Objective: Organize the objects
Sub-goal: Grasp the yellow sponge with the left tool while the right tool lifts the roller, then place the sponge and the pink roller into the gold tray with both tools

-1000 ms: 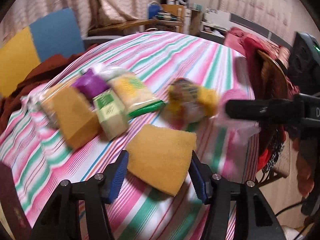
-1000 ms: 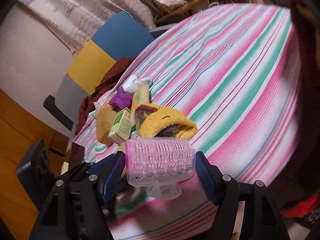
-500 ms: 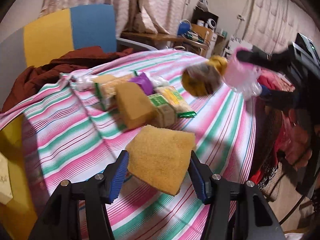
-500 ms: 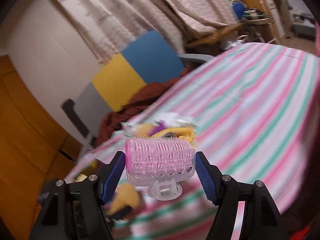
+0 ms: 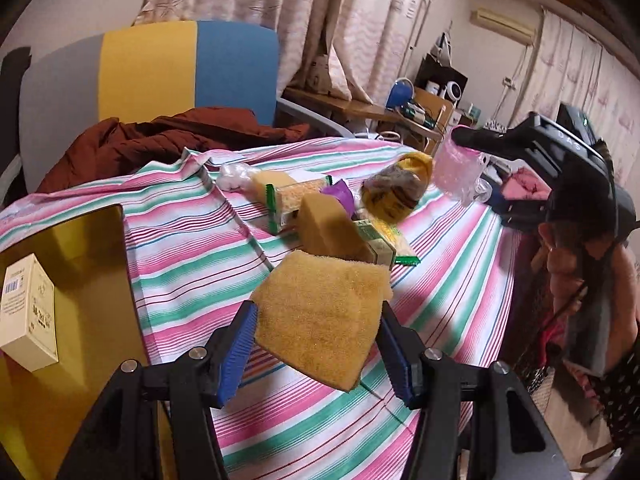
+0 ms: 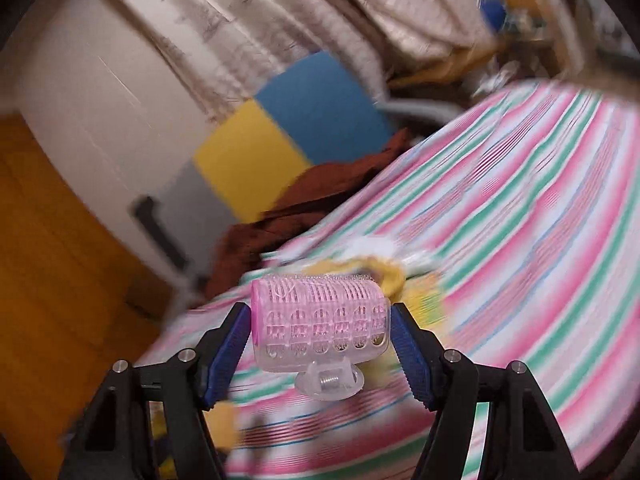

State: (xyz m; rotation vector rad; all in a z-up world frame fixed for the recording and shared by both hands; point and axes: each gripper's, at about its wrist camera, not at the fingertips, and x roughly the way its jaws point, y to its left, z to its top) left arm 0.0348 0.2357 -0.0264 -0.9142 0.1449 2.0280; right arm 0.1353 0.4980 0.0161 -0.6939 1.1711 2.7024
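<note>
My left gripper (image 5: pixel 316 348) is shut on a flat yellow sponge (image 5: pixel 320 316) and holds it above the striped tablecloth (image 5: pixel 192 248). Beyond it lies a pile: a thick yellow sponge block (image 5: pixel 324 224), green-edged packets (image 5: pixel 296 196), a purple item (image 5: pixel 340 194) and a yellow-brown knitted thing (image 5: pixel 396 188). My right gripper (image 6: pixel 320 340) is shut on a pink hair roller (image 6: pixel 320 324) and holds it above the table. It also shows in the left wrist view (image 5: pixel 516 140), with the roller (image 5: pixel 456 168) at the pile's right.
A yellow box (image 5: pixel 80 280) at the left holds a cream carton (image 5: pixel 28 316). A brown garment (image 5: pixel 160 140) lies on a grey, yellow and blue chair (image 5: pixel 148 72) behind the table. A cluttered desk (image 5: pixel 360 108) stands further back. The right wrist view is blurred.
My left gripper has swung left with the sponge, so the yellow box is now in view. My right gripper has moved with the roller; its view has swung and blurred.
</note>
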